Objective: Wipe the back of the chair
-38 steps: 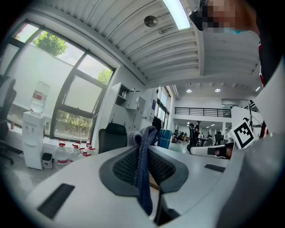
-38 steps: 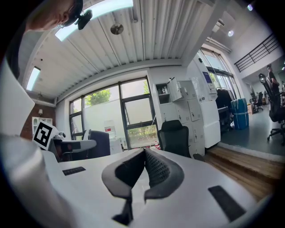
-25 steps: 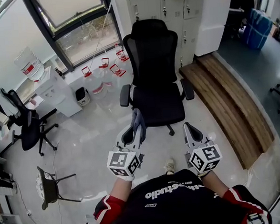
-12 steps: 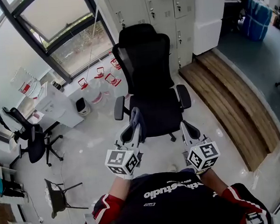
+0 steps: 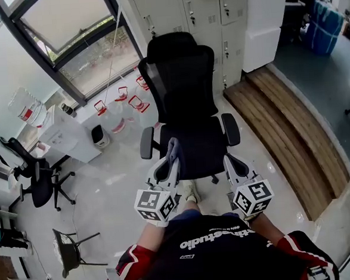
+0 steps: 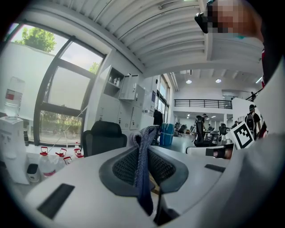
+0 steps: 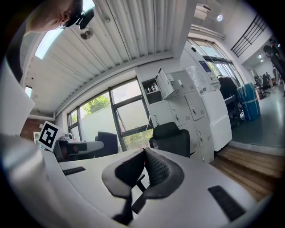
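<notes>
Head view: approach step, by my reading. The black chair (image 5: 182, 88) stands on the floor ahead with its seat turned toward the person. The left tongs (image 5: 171, 159) are clamped on a blue-grey cloth (image 5: 173, 146), held over the seat's front edge and apart from the backrest. The right tongs (image 5: 231, 163) hang near the right armrest. The wipe is not begun. Next move likely calls for raising the cloth to the backrest, flat against the mesh, or turning the chair if the rear face is meant. Clear water jugs (image 5: 116, 108) with red handles sit by the window; fill level unclear.

Left gripper view: the cloth (image 6: 142, 162) is pinched between the pads, its fold sticking up past the tips. The chair (image 6: 104, 138) lies beyond, untouched. A bottle (image 6: 14, 96) tops the dispenser. One upper locker (image 6: 116, 81) stands open; its contents are too small to tell.

Right gripper view: tongs together, nothing between them. The chair (image 7: 172, 138) is ahead.
</notes>
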